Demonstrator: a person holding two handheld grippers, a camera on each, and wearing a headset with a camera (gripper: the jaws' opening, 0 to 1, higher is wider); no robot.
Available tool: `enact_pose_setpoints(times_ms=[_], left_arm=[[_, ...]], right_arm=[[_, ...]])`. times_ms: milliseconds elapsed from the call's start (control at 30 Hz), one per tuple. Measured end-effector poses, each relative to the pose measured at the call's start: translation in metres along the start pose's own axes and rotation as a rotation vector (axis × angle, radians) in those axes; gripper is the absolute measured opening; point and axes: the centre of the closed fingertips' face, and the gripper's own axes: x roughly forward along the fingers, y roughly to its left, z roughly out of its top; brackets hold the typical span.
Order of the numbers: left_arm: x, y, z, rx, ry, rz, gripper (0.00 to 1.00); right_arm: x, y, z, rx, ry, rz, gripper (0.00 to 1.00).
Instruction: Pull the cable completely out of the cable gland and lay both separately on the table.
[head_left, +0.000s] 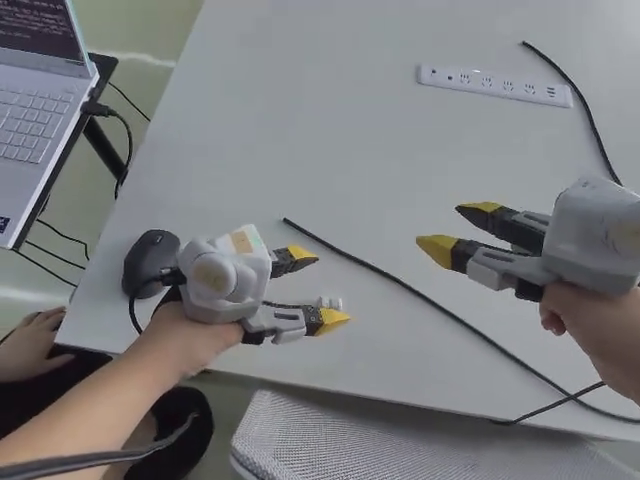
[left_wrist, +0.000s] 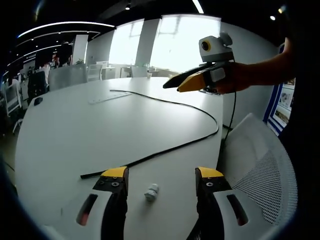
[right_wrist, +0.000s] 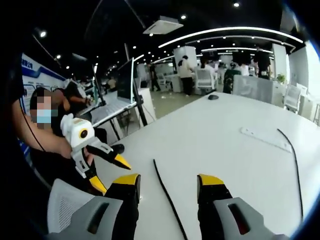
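2 empty jaw pairs gape: cable gland lies untouched between left gripper tips, black cable beneath right gripper.

The table has a white, smooth top, matt with only a faint sheen. The cable lying across it has a black matt sheath that looks rubbery. The cable gland, near the left, is white moulded plastic. The left gripper and the right gripper both have pale grey matt plastic shells, black jaw sections and yellow tips. The power strip, far right, is smooth white plastic. The chair at the near edge is grey mesh cloth.
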Motion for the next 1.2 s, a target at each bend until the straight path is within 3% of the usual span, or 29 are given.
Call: enact_pose_setpoints(times_ms=[167, 433, 600, 733, 933, 1100, 1200], left_arm=[[-0.008, -0.005, 0.012, -0.02, -0.024, -0.004, 0.58], [-0.021, -0.008, 0.017, -0.036, -0.032, 0.017, 0.63], [-0.031, -0.012, 0.025, -0.057, -0.058, 0.028, 0.66], [-0.035, -0.016, 0.023, -0.071, -0.047, 0.034, 0.68], [-0.04, -0.018, 0.024, -0.11, -0.053, 0.057, 0.75], [-0.04, -0.021, 0.015, -0.13, -0.008, 0.062, 0.83], [-0.039, -0.023, 0.0, -0.146, 0.07, 0.056, 0.88]], right_arm=[[-0.018, 0.0, -0.001, 0.005, -0.023, -0.017, 0.46], [-0.049, 0.002, -0.015, 0.043, -0.055, -0.041, 0.55], [-0.066, 0.003, -0.024, 0.062, -0.068, -0.051, 0.59], [-0.077, 0.004, -0.036, 0.067, -0.068, -0.058, 0.64], [-0.088, 0.012, -0.058, 0.025, -0.016, -0.038, 0.7], [-0.097, 0.013, -0.085, -0.003, 0.066, -0.021, 0.75], [-0.101, 0.015, -0.092, 0.014, 0.095, -0.015, 0.8]])
